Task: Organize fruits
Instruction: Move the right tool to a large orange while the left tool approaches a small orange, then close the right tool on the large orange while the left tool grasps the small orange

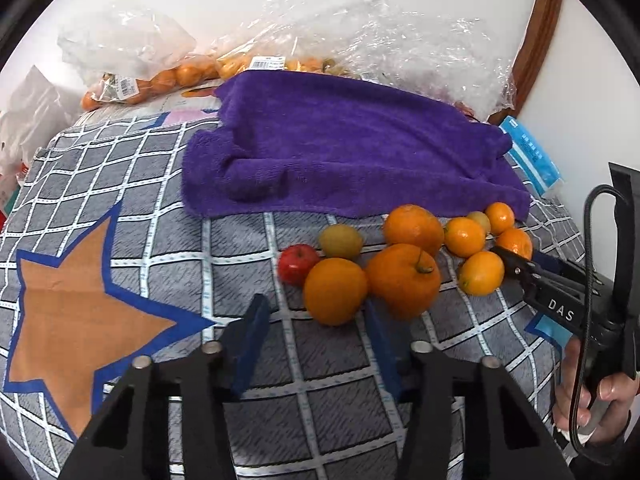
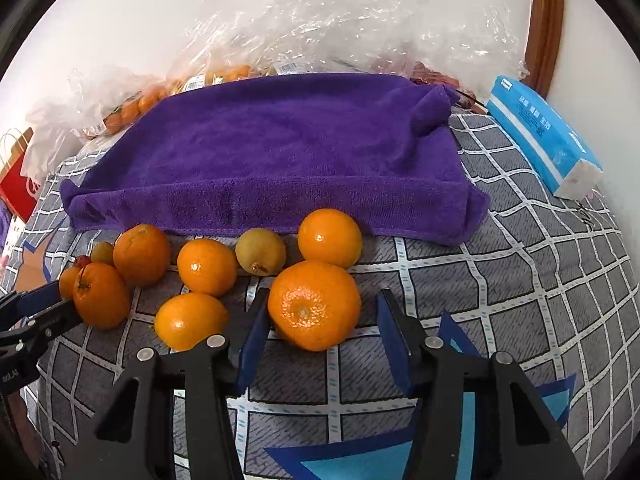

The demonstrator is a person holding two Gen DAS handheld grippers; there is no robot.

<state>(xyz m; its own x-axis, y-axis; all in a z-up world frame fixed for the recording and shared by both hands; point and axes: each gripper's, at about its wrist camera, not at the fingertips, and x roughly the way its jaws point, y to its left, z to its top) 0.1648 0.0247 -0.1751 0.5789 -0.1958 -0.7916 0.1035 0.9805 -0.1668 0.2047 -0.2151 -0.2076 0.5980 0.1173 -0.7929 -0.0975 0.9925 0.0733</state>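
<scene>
A cluster of fruit lies on the checked cloth in front of a purple towel point(image 1: 352, 148) point(image 2: 280, 152). In the left wrist view my left gripper point(image 1: 316, 320) is open just short of an orange point(image 1: 335, 291), with a bigger stemmed orange point(image 1: 403, 280), a small red fruit point(image 1: 298, 263) and a yellow-green fruit point(image 1: 341, 241) close by. In the right wrist view my right gripper point(image 2: 320, 320) is open around a mandarin point(image 2: 314, 306), its fingers apart from the skin. Other mandarins point(image 2: 207, 267) and a yellow-green fruit point(image 2: 261, 257) lie behind it. The right gripper point(image 1: 520, 266) also shows at the right.
Clear plastic bags with more oranges point(image 1: 160, 80) lie behind the towel by the wall. A blue tissue pack point(image 2: 544, 136) sits at the right. A red paper bag point(image 2: 18, 184) stands at the left. A wooden frame point(image 1: 536, 40) leans at the back right.
</scene>
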